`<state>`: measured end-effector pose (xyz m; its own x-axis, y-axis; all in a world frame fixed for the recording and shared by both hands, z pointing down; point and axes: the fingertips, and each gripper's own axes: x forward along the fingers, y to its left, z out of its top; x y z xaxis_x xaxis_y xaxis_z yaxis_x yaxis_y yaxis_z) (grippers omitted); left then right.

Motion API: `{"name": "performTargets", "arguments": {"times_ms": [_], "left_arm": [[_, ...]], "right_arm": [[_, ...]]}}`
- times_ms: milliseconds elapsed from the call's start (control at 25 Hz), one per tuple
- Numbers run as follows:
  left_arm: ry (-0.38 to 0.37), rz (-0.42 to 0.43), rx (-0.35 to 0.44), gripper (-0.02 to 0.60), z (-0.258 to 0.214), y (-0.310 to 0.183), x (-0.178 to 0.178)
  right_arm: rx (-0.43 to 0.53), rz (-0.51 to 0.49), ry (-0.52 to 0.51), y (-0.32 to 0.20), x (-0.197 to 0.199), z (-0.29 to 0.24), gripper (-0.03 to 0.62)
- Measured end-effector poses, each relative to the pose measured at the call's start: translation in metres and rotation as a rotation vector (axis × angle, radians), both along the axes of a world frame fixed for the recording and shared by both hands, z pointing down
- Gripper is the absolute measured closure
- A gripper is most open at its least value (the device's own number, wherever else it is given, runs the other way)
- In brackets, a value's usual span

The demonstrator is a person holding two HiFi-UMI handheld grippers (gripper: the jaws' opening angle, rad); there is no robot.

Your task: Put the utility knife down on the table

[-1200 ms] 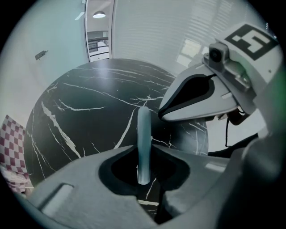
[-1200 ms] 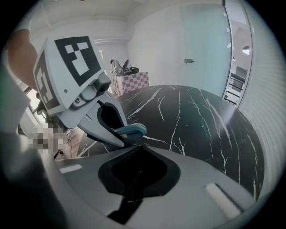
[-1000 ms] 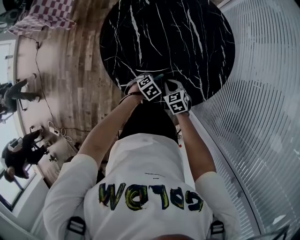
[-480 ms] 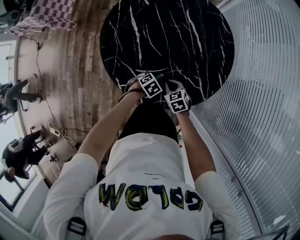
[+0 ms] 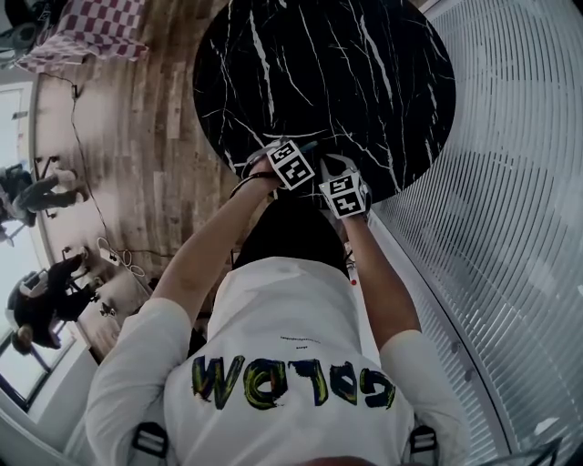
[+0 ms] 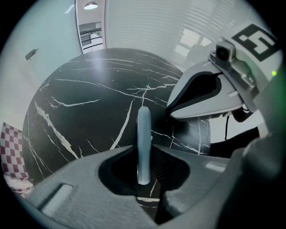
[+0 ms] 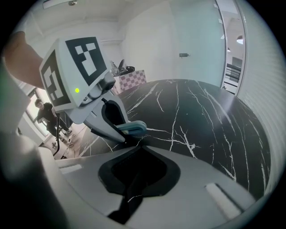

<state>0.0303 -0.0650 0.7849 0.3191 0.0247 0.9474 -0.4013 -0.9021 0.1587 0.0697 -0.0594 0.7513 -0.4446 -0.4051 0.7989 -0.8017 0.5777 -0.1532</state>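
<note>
A light blue utility knife (image 6: 143, 134) stands upright between the jaws of my left gripper (image 6: 144, 151), which is shut on its lower end. The knife's tip (image 7: 132, 128) also shows in the right gripper view, sticking out of the left gripper (image 7: 107, 117). Both grippers hover side by side over the near edge of the round black marble table (image 5: 364, 73). My right gripper (image 7: 139, 144) is shut with nothing in it, just right of the left gripper (image 5: 303, 153). In the head view the right gripper (image 5: 332, 166) points down at the table.
A wooden floor (image 5: 137, 136) lies left of the table, with a checked cloth (image 5: 100, 23) at the far left. A white slatted wall (image 5: 510, 182) curves along the right. People (image 5: 41, 305) stand at the left edge.
</note>
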Motion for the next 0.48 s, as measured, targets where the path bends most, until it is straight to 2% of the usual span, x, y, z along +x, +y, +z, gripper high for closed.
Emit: {"name": "performTargets", "arguments": {"times_ms": [480], "left_arm": [[-0.001, 0.002, 0.007, 0.487, -0.0005, 0.0027, 0.0015]], "right_arm": [[-0.005, 0.010, -0.011, -0.0008, 0.0033, 0.0048, 0.592]]}}
